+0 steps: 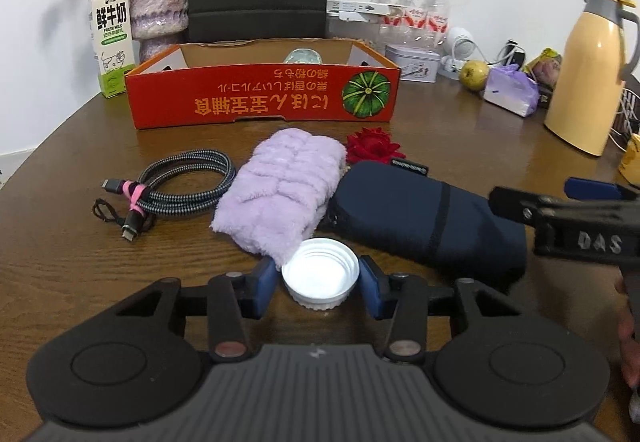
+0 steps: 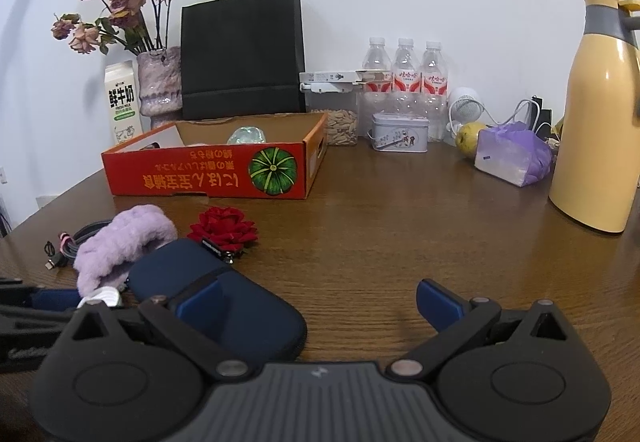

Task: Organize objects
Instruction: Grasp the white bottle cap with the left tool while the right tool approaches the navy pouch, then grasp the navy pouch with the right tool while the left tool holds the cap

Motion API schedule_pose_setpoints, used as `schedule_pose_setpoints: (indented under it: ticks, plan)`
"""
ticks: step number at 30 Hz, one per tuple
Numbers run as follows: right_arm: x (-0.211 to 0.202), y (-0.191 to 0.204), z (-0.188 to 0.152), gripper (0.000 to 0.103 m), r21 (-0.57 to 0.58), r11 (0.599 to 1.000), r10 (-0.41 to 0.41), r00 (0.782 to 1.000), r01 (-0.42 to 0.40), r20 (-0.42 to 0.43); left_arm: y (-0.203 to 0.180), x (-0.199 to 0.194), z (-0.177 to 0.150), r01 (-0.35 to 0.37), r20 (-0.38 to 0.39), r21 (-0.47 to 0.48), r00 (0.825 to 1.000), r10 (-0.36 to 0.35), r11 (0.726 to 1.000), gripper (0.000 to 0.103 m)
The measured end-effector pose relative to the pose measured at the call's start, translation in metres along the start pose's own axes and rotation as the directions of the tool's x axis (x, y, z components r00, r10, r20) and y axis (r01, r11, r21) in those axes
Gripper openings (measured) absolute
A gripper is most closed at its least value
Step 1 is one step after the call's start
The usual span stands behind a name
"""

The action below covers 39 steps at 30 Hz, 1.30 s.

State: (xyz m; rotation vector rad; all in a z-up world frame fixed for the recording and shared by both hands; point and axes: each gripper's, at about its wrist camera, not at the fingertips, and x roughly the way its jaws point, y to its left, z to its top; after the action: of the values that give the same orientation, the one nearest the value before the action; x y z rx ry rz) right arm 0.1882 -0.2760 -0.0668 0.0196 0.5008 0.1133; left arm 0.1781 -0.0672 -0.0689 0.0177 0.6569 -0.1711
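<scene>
A white bottle cap (image 1: 320, 272), open side up, sits between the two blue pads of my left gripper (image 1: 319, 282), which touch its sides. Past it lie a purple fluffy cloth (image 1: 286, 184), a navy pouch (image 1: 424, 216), a red fabric rose (image 1: 372, 145) and a coiled braided cable (image 1: 180, 182). The orange cardboard box (image 1: 260, 98) stands behind them with a clear object inside. My right gripper (image 2: 318, 304) is open and empty above the pouch's (image 2: 224, 306) right end; it also shows in the left wrist view (image 1: 568, 218).
Along the wall stand a milk carton (image 1: 110, 38), a vase of dried roses (image 1: 158, 6), a black paper bag (image 2: 242, 54), water bottles (image 2: 404, 82), a tin (image 2: 400, 132), a pear (image 1: 474, 74), a purple tissue pack (image 2: 514, 154) and a yellow thermos (image 2: 596, 114).
</scene>
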Motion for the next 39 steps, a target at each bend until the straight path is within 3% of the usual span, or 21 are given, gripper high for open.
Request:
schedule_pose_setpoints:
  ticks: [7,15,19,24,28,30,32,39]
  plan:
    - [0.003,0.0,0.0,0.103,0.002,1.0,-0.003,1.0,0.003,-0.015,0.013,-0.011,-0.008,0.022,0.006,0.024,1.0,-0.022,0.999,0.045]
    - [0.006,-0.001,0.0,0.103,0.001,1.0,-0.015,0.999,0.015,-0.032,0.036,-0.001,0.003,-0.002,-0.004,-0.027,1.0,0.002,1.0,0.046]
    - [0.007,-0.001,0.0,0.103,0.009,1.0,-0.023,0.999,0.023,-0.037,0.026,-0.008,-0.003,0.0,0.018,0.025,1.0,-0.001,1.0,0.082]
    - [0.005,0.002,0.0,0.103,-0.009,0.999,-0.032,0.999,0.032,-0.025,0.02,-0.007,-0.005,-0.008,0.008,0.023,1.0,0.007,1.0,0.082]
    - [0.004,0.003,-0.001,0.103,-0.016,1.0,-0.027,0.999,0.026,-0.021,0.021,-0.001,-0.002,-0.027,-0.006,-0.024,1.0,0.027,0.999,0.079]
    - [0.003,0.003,0.0,0.103,-0.015,1.0,-0.023,1.0,0.023,-0.02,0.019,0.002,0.001,-0.036,-0.003,-0.037,0.999,0.036,0.999,0.072]
    - [0.003,0.003,0.0,0.103,-0.015,1.0,-0.02,1.0,0.02,-0.02,0.015,0.001,0.0,-0.054,0.006,-0.019,0.999,0.054,0.998,0.041]
    - [0.004,0.001,-0.001,0.103,-0.007,1.0,-0.009,1.0,0.009,-0.024,0.019,-0.019,-0.01,0.011,0.029,0.005,1.0,-0.012,1.0,0.04]
